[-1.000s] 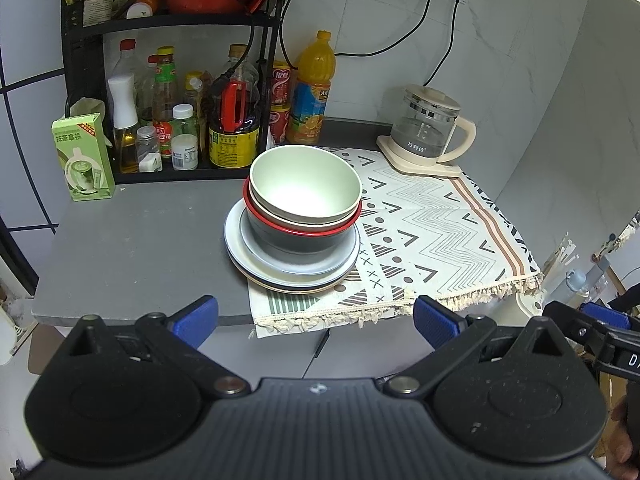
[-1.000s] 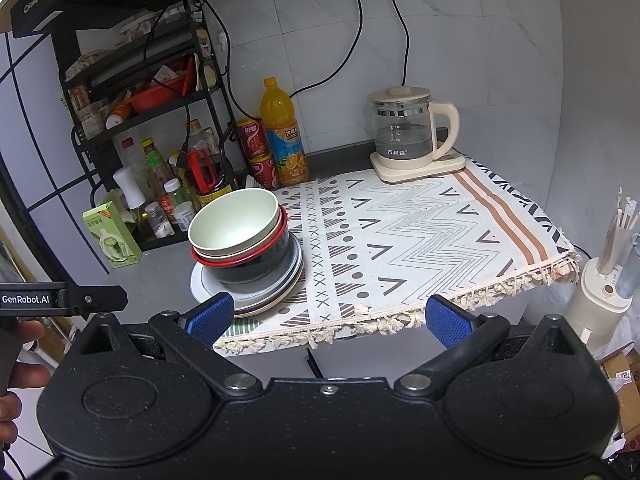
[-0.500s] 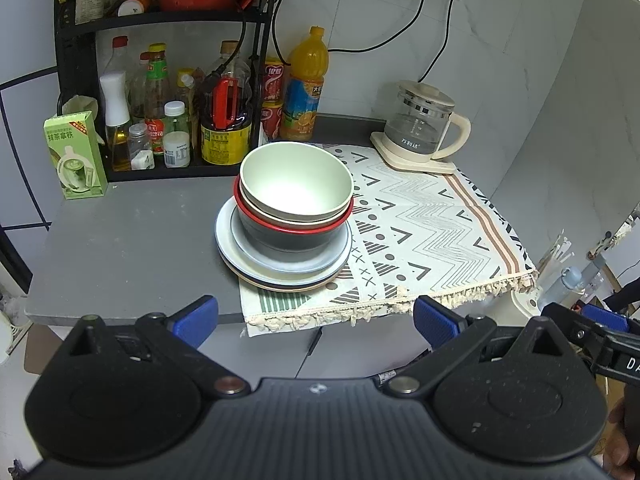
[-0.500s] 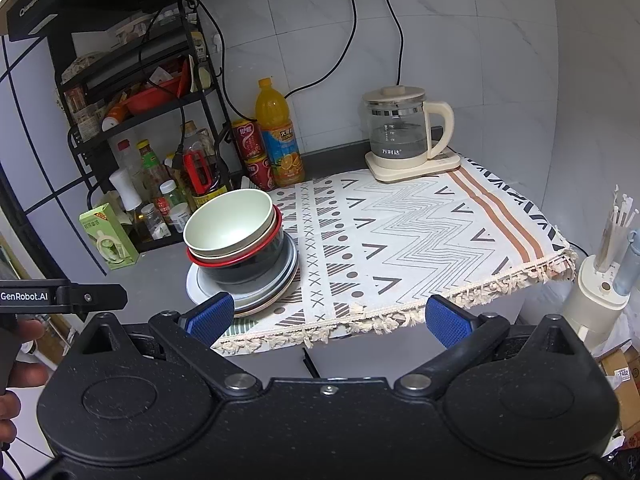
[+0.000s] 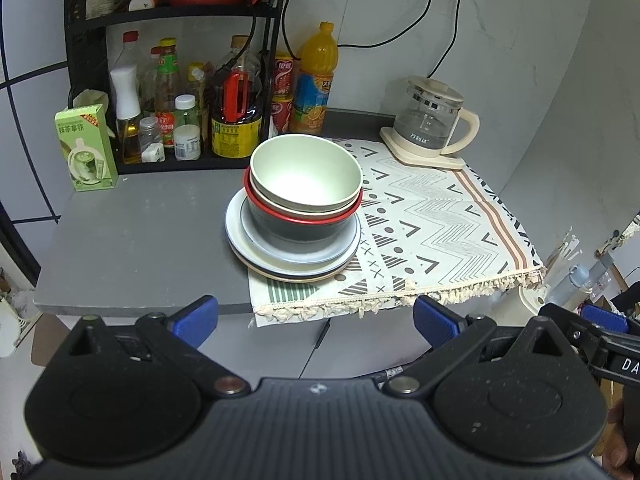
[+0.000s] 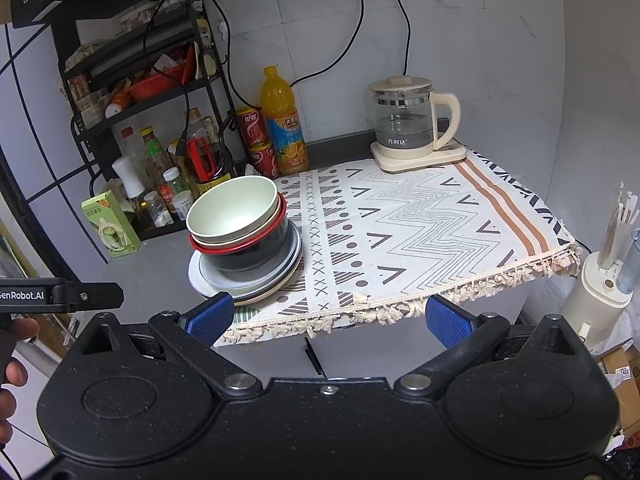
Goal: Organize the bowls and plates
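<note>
A cramped kitchen corner with pale tiled walls holds a grey tabletop [image 5: 140, 232], its right part covered by a patterned cloth [image 5: 432, 224]; a black rack of bottles [image 5: 176, 80] stands at the back left and a glass kettle [image 5: 430, 124] sits in the far right corner on the cloth. The dishes are all in one pile near the middle, straddling the cloth's left edge: a pale green bowl [image 5: 306, 178] nested on top, a red-rimmed dark bowl [image 5: 296, 226] under it with what looks like another pale rim between them, and several plates [image 5: 256, 256] stacked beneath, slightly off-centre from one another.

The left gripper [image 5: 316, 320] hangs short of the tabletop's front edge, fingers spread wide and holding nothing; the right gripper [image 6: 328, 320] is likewise spread apart and empty, well back from the pile, with the cloth's fringe between its fingers in its own view.

By my reading, the work is either at its very start or at its end; the pictures alone cannot settle which. If stacking was the aim, bowls on plates looks finished; if sorting into separate groups is wanted, everything remains to be done, beginning with lifting the green bowl off the top.
</note>
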Motion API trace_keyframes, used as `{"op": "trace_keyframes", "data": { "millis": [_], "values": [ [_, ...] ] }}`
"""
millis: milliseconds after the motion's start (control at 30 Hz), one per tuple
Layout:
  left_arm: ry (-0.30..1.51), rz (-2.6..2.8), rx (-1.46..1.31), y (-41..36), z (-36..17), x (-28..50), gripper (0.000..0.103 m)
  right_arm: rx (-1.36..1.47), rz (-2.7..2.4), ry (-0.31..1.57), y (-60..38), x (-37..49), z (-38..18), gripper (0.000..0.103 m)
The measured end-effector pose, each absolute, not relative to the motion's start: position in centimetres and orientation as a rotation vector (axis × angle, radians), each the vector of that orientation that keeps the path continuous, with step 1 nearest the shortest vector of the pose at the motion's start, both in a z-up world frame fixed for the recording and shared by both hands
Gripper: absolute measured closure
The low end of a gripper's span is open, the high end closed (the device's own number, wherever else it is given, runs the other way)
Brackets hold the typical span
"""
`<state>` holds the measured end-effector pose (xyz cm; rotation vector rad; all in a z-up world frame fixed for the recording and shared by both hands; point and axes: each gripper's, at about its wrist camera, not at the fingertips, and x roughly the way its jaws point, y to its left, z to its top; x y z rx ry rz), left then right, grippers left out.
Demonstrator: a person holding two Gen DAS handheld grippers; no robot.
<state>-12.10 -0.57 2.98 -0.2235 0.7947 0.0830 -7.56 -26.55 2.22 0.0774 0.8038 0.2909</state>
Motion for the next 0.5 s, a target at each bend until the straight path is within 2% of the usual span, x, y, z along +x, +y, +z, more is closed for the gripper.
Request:
{"op": "trace_keyframes", "data": {
  "millis": [500],
  "values": [
    [0.810, 0.123, -0.250, 0.4, 2.1, -11.5, 0.000, 0.060, 0.313, 0.844, -25.7, -5.8, 1.4, 0.000]
  ]
}}
